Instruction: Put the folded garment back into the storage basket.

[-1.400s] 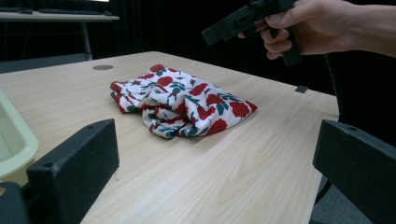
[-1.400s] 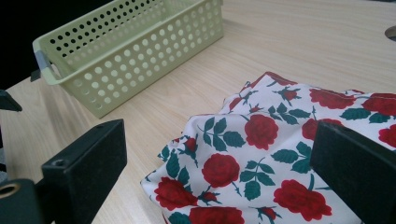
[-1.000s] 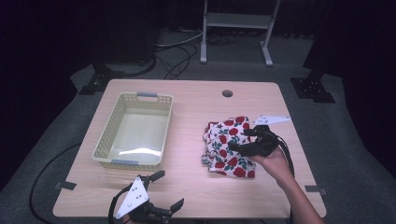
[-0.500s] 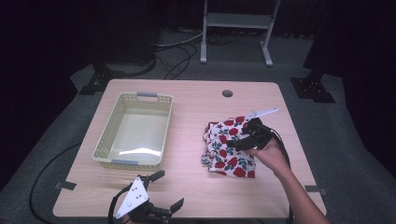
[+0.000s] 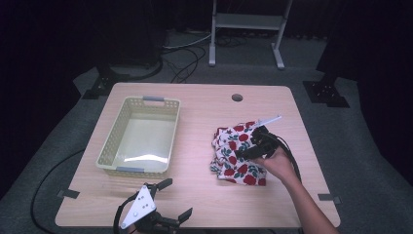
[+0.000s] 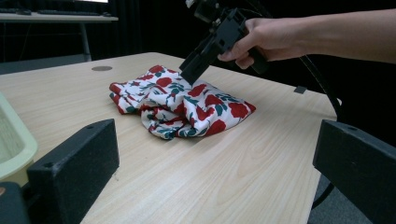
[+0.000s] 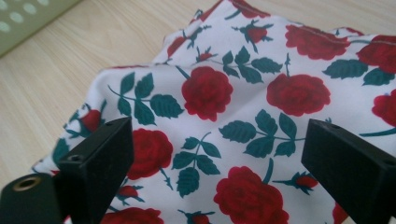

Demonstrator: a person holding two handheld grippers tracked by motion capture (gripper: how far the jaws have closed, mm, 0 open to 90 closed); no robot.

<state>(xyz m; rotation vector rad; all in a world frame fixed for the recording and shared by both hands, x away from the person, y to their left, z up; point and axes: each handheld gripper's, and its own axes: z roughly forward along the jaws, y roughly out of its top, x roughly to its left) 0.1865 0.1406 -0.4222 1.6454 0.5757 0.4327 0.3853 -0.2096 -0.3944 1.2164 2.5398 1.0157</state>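
A crumpled white cloth printed with red roses lies on the right half of the wooden table. A hand holds my right gripper tilted down onto the cloth's top. Its jaws stand wide apart, with rose fabric just beneath and between them and nothing pinched. My left gripper rests open near the table's front edge. It points toward the cloth from a distance.
A pale green plastic basket sits empty on the table's left half. A round cable hole is near the far edge. Beyond the table are a metal stand and floor cables.
My right gripper has moved a little left and down onto the cloth. The left gripper and the basket have stayed still.
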